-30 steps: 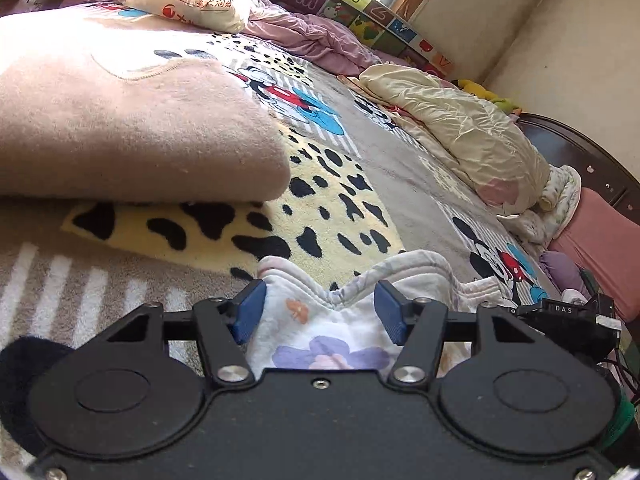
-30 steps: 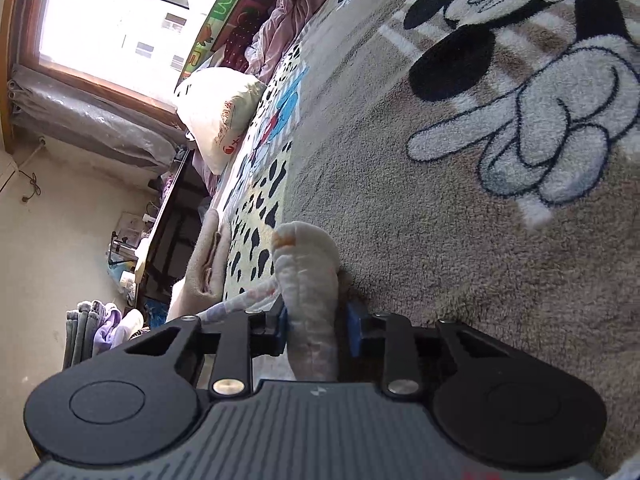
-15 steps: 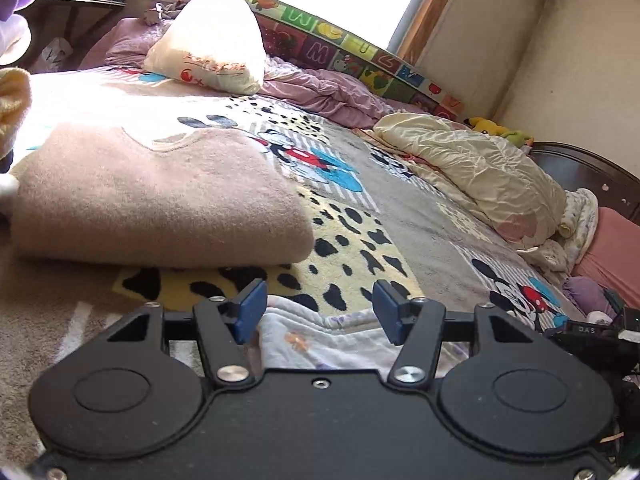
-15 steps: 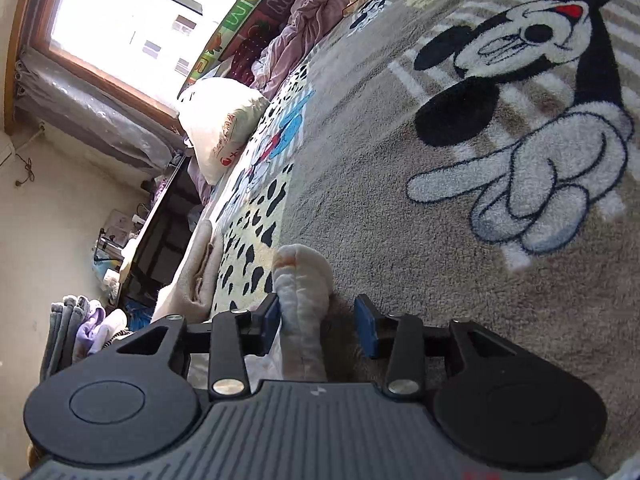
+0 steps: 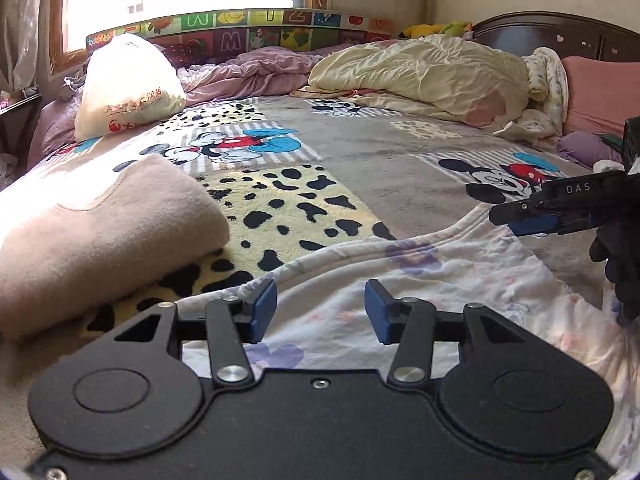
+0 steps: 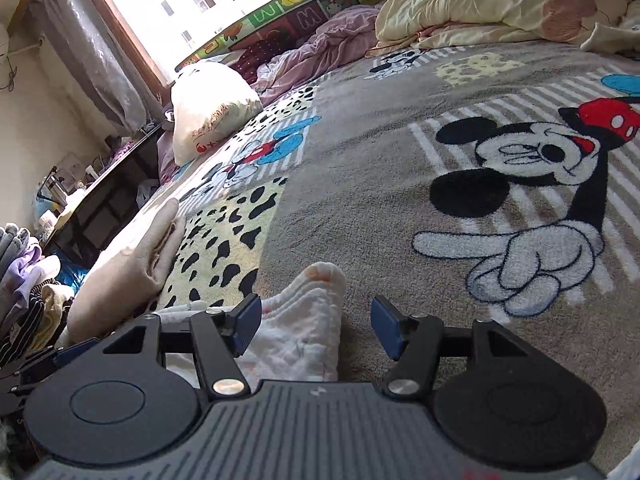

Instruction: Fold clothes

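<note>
A white garment with pale floral print [image 5: 420, 280] lies spread on the cartoon-mouse blanket [image 5: 360, 152] in the left wrist view. My left gripper [image 5: 320, 310] hovers open over its near part, nothing between the blue pads. The right gripper [image 5: 532, 220] shows at that view's right edge, by the garment's far corner, held by a dark-gloved hand [image 5: 620, 264]. In the right wrist view, a folded corner of the same garment [image 6: 308, 320] lies below my right gripper [image 6: 316, 326], which stands open and apart from the cloth.
A folded beige sweater [image 5: 100, 232] lies on the left of the bed. A white pillow [image 5: 128, 84], a purple sheet [image 5: 248, 72] and a cream duvet [image 5: 420, 76] sit at the far side. A dark desk [image 6: 100, 208] and stacked clothes [image 6: 24, 292] stand beside the bed.
Both grippers opened and let go of the floral garment, which now lies flat. Both cameras tilted up and drew back, showing more of the bed.
</note>
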A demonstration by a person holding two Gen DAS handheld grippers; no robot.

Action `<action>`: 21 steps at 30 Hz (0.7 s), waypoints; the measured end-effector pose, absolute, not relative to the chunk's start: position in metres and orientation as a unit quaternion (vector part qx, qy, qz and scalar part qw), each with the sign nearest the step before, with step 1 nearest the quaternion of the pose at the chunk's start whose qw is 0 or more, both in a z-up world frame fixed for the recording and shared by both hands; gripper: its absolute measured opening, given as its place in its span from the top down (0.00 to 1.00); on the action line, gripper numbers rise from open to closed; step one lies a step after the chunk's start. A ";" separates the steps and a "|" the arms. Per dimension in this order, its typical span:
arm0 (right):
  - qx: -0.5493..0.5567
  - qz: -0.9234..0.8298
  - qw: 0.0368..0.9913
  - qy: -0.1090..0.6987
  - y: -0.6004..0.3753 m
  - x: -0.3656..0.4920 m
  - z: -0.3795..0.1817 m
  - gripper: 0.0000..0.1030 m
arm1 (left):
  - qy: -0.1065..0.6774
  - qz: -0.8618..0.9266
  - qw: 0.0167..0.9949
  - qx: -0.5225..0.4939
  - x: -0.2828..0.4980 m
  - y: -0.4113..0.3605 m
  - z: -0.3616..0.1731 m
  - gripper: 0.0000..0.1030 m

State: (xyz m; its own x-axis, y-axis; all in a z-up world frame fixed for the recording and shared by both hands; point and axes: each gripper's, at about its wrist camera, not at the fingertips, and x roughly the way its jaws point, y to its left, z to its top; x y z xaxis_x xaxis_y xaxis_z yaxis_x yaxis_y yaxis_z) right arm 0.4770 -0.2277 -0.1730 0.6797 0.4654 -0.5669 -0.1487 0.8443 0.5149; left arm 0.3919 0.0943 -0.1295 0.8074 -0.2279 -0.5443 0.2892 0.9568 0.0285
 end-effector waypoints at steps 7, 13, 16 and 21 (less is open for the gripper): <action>0.254 0.200 0.869 0.376 -0.229 0.469 -0.186 0.39 | 0.319 -0.171 0.928 0.085 0.453 0.059 -0.123 0.43; 0.304 0.217 0.849 0.375 -0.243 0.469 -0.191 0.38 | 0.357 -0.198 0.906 0.113 0.476 0.032 -0.136 0.56; 0.304 0.220 0.849 0.373 -0.245 0.468 -0.187 0.38 | 0.348 -0.223 0.896 0.163 0.456 0.018 -0.133 0.75; 0.276 0.233 0.864 0.351 -0.239 0.465 -0.176 0.37 | 0.319 -0.245 0.878 0.259 0.413 0.005 -0.129 0.76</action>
State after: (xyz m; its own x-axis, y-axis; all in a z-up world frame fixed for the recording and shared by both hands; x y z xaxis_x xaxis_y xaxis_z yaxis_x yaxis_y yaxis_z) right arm 0.4646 -0.2388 -0.1762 0.6451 0.5958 -0.4783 -0.2081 0.7393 0.6404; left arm 0.4127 0.0052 -0.1290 0.6767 -0.2646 -0.6871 0.5946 0.7467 0.2980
